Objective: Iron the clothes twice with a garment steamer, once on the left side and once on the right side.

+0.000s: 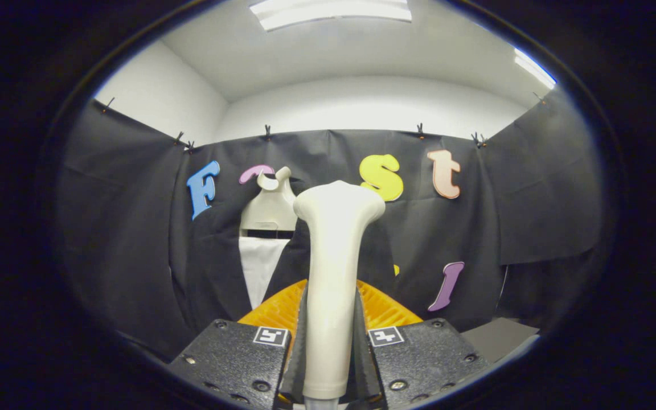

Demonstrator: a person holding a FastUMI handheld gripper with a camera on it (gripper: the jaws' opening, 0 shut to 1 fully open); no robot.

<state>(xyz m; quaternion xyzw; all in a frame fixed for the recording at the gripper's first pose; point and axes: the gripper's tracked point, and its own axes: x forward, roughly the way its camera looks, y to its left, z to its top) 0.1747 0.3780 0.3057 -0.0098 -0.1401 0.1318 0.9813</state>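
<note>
Gripper view, left to right. To the left of the fingers hangs a dark garment (208, 250) on a pale hanger (271, 208), its front open over a white panel (259, 267); it hangs beyond the fingers, in front of the black cloth wall. At centre, the gripper (331, 341) is closed on the cream garment steamer (333, 273), both fingers pressing on either side of its handle. The steamer stands upright between them, its flared head raised above the fingers and level with the hanger. Behind the handle, between the fingers, sits an orange ribbed part (382, 307); what it belongs to cannot be told. To the right, a grey tabletop (499, 336) corner shows low beside the gripper.

Assessment: the steamer is in hand, but its head appears apart from the garment and is not lined up with either side of it. No pass can be confirmed as done from this evidence. Both the left-side and right-side strokes are judged outstanding.
</note>
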